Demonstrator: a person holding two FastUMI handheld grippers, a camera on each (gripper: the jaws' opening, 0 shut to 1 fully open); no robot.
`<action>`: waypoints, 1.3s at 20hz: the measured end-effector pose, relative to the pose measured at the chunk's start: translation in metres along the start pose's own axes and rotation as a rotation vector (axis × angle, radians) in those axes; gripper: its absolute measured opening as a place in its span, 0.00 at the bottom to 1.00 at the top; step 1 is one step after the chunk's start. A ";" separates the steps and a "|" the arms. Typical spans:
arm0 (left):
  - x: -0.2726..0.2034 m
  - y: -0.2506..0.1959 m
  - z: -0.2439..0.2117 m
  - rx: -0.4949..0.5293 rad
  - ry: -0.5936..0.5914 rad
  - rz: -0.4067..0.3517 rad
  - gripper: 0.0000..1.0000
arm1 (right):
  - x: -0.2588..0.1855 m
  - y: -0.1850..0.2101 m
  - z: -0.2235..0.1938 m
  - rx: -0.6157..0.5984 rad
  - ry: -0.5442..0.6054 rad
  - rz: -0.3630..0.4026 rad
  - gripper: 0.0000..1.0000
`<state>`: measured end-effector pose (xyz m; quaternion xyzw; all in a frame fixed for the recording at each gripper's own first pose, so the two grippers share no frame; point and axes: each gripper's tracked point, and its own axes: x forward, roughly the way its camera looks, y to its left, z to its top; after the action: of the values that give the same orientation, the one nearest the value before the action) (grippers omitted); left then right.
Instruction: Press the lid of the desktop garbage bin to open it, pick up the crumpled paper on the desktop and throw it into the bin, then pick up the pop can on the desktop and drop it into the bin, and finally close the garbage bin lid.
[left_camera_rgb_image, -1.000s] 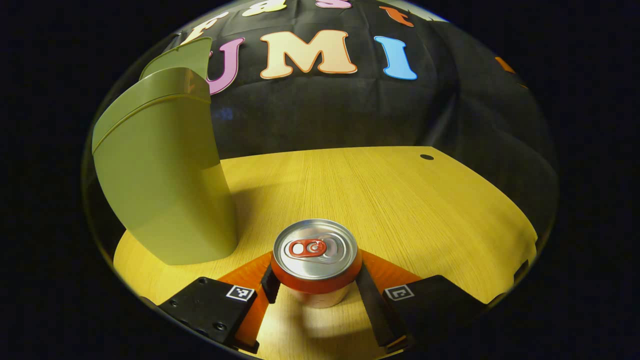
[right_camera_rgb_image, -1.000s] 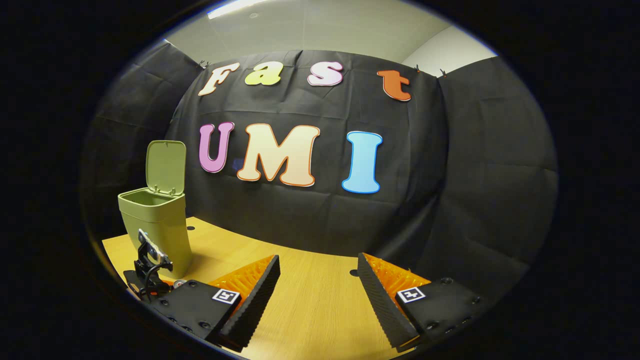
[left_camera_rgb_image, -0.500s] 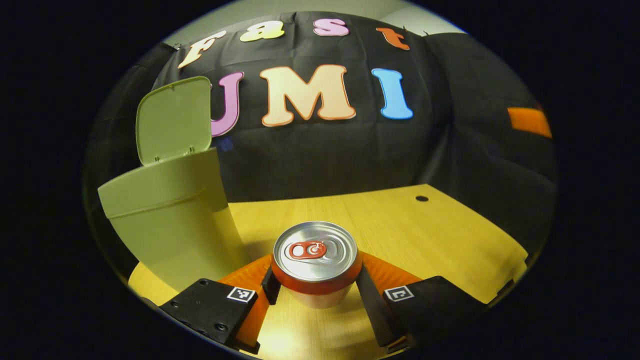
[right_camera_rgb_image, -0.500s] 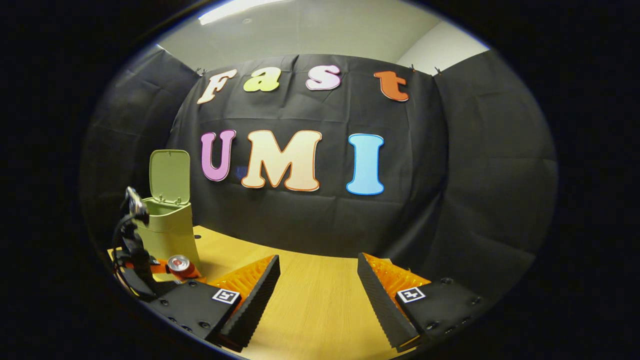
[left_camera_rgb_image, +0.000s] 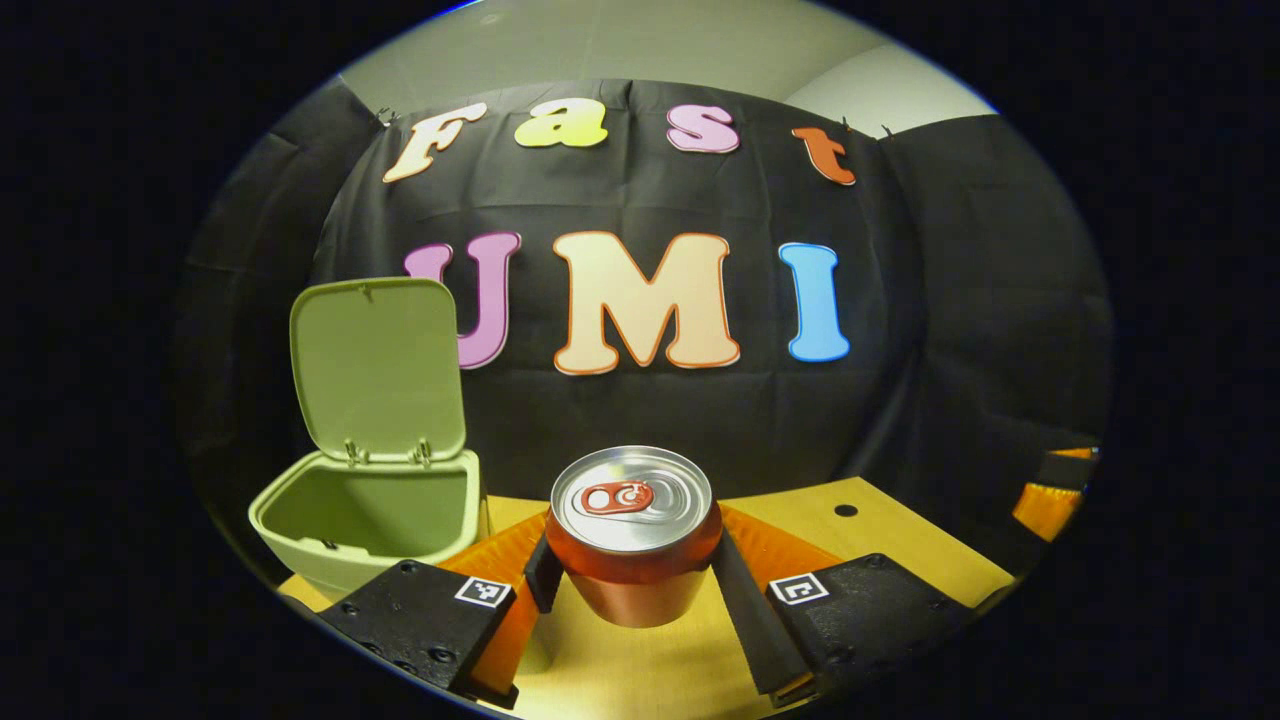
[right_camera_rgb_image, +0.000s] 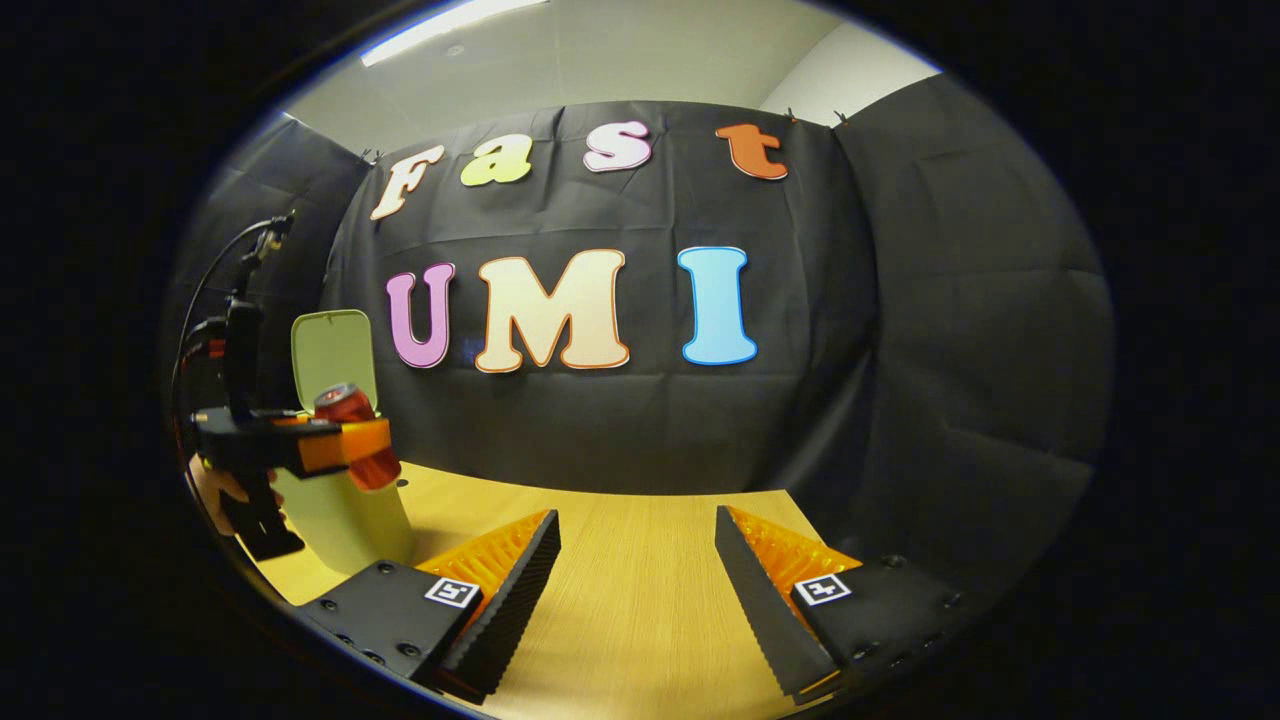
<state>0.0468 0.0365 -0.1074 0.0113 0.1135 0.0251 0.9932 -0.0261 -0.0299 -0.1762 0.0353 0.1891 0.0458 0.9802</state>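
Note:
My left gripper (left_camera_rgb_image: 632, 575) is shut on the red pop can (left_camera_rgb_image: 633, 533), which hangs upright above the table, its silver top towards the camera. To its left stands the green garbage bin (left_camera_rgb_image: 370, 515) with its lid (left_camera_rgb_image: 378, 368) raised upright; what lies inside is hidden. In the right gripper view the left gripper (right_camera_rgb_image: 345, 448) holds the can (right_camera_rgb_image: 356, 436) in the air in front of the bin (right_camera_rgb_image: 345, 515), about level with its rim. My right gripper (right_camera_rgb_image: 637, 570) is open over the wooden table (right_camera_rgb_image: 640, 610) with nothing between its fingers.
A small round hole (left_camera_rgb_image: 845, 510) marks the tabletop at the right in the left gripper view. A hand (right_camera_rgb_image: 222, 487) holds the left gripper's grip, with a cable looping above it. The black cloth wall stands close behind the table.
The left gripper has lifted the can off the table to about the height of the bin's rim. The right gripper has stayed almost still and open.

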 end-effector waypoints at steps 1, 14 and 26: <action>0.001 0.005 0.008 -0.005 -0.015 0.005 0.78 | -0.001 0.002 -0.002 0.004 0.006 0.006 0.98; -0.006 0.136 0.039 0.021 -0.071 0.251 0.78 | 0.002 0.026 -0.016 -0.005 0.032 0.045 0.98; -0.007 0.195 -0.004 0.031 0.008 0.358 0.89 | 0.003 0.044 -0.017 -0.033 0.042 0.054 0.98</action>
<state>0.0299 0.2306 -0.1039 0.0464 0.1140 0.1998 0.9721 -0.0331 0.0148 -0.1890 0.0234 0.2081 0.0759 0.9749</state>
